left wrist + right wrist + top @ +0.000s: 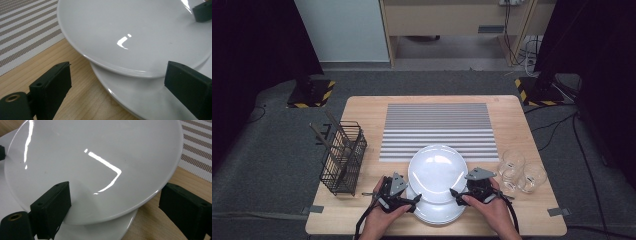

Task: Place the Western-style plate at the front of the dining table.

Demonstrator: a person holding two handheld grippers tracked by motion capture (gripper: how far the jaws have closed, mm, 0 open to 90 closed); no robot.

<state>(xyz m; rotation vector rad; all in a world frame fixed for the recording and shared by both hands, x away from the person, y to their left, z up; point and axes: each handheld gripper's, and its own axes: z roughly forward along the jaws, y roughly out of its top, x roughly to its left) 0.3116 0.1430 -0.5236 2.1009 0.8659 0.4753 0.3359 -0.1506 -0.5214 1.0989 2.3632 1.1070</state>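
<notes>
On the wooden surface [362,107], a white top plate [435,172] rests on a stack of plates [437,212] near the front edge, shifted toward 12 o'clock so that its far rim overlaps the striped mat [437,125]. The left hand-held gripper [412,200] sits at the plate's 8 o'clock side, and the right hand-held gripper [455,194] at its 4 o'clock side, each held in a hand coming in from the bottom of the high view. In the left gripper view, the left hand-held gripper [117,82] stands wide, its jaws straddling the rim of the top plate [140,30] without pressing on it, one over the bare wood and the other over the lower plate [140,100]. In the right gripper view, the right hand-held gripper [115,202] is also wide, one jaw lying over the top plate [100,142] and the other outside its rim above the wood; whether the pads touch the plate I cannot tell. A wire basket [343,159] with utensils stands at 9 o'clock from the plates, and three glasses [519,171] stand at 3 o'clock.
</notes>
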